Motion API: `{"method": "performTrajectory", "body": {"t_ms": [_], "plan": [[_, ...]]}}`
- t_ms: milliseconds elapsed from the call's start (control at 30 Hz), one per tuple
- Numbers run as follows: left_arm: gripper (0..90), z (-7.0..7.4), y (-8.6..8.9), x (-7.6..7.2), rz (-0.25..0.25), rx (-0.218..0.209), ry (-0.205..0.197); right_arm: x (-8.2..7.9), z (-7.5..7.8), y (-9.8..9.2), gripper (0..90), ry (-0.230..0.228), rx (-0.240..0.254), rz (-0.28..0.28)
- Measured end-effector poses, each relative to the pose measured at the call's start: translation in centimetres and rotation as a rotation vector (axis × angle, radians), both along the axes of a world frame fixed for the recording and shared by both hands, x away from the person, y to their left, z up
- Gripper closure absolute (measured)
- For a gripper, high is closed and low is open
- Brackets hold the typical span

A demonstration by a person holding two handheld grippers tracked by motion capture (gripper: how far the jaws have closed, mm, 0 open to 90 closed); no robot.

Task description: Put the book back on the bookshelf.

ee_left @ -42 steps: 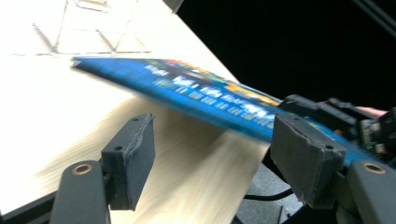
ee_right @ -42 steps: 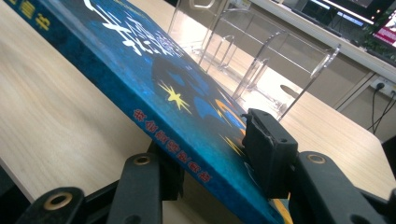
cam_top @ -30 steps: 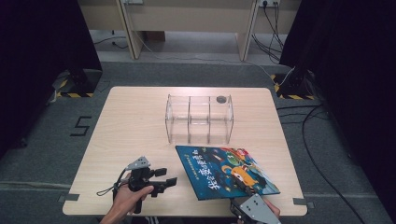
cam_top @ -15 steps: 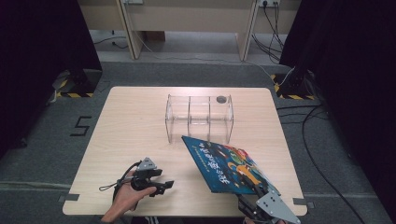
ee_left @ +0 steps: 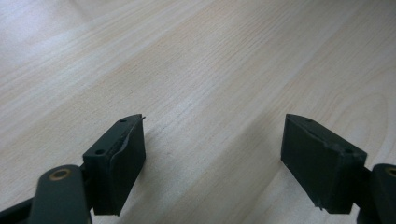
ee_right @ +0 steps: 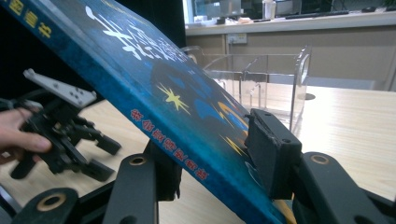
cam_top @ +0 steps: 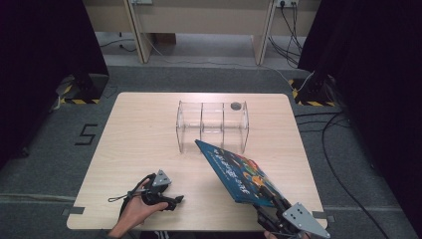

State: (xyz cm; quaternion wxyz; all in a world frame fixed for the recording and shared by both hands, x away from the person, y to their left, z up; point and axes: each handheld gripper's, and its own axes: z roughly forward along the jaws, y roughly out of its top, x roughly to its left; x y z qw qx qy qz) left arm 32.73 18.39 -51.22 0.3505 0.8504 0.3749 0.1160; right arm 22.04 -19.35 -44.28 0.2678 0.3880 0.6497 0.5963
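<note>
book (cam_top: 238, 173) tilted up off table (cam_top: 144, 134) — left tool (cam_top: 175, 200) opening, empty

Left gripper (cam_top: 169, 200): black body w/ grey three-cornered plate on top, thin black cable looping from its rear. Right gripper (cam_top: 271, 211): black linkage arms w/ brass-coloured pivot rivets, blocky black pads (ee_right: 273, 149), grey plate dotted w/ small holes.

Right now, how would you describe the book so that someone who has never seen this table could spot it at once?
Start at the light wooden table, then find the clear acrylic divided rack near its far edge. Just in front of that rack, toward the table's near right corner, the blue picture book is tilted up off the wood, clamped at its near end by the right hand-held gripper. It is the one colourful thing there, dark blue with yellow stars.
</note>
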Motion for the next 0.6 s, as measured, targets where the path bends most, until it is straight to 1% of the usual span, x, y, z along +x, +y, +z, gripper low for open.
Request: {"method": "performTrajectory", "body": {"t_ms": [33,67,200,233,367,500,533,600], "plan": [[21.1,0.0,0.0,0.0,-0.003,0.001,0.0,0.0,0.0,-0.1,57.3,0.006,0.017,0.003],[21.1,0.0,0.0,0.0,-0.003,0.001,0.0,0.1,0.0,-0.3,57.3,0.013,0.055,0.007],[21.0,0.0,0.0,0.0,-0.004,0.001,0.002,0.3,0.0,-0.9,57.4,0.029,0.13,0.011],[20.9,0.0,0.0,0.0,-0.007,0.002,0.001,0.3,0.0,-1.0,57.5,0.029,0.131,0.011],[20.9,0.0,0.0,0.0,-0.01,0.003,0.002,0.4,0.0,-1.5,57.8,0.041,0.177,-0.002],[20.9,0.0,-0.1,0.0,-0.013,0.005,0.002,0.4,0.2,-2.0,60.3,0.041,0.17,-0.017],[20.9,0.0,-0.1,0.0,-0.013,0.005,0.002,0.5,0.3,-2.1,61.9,0.033,0.143,-0.026],[20.9,0.0,-0.1,-0.1,-0.016,0.005,0.0,0.5,0.3,-2.2,63.0,0.025,0.125,-0.032]]}}
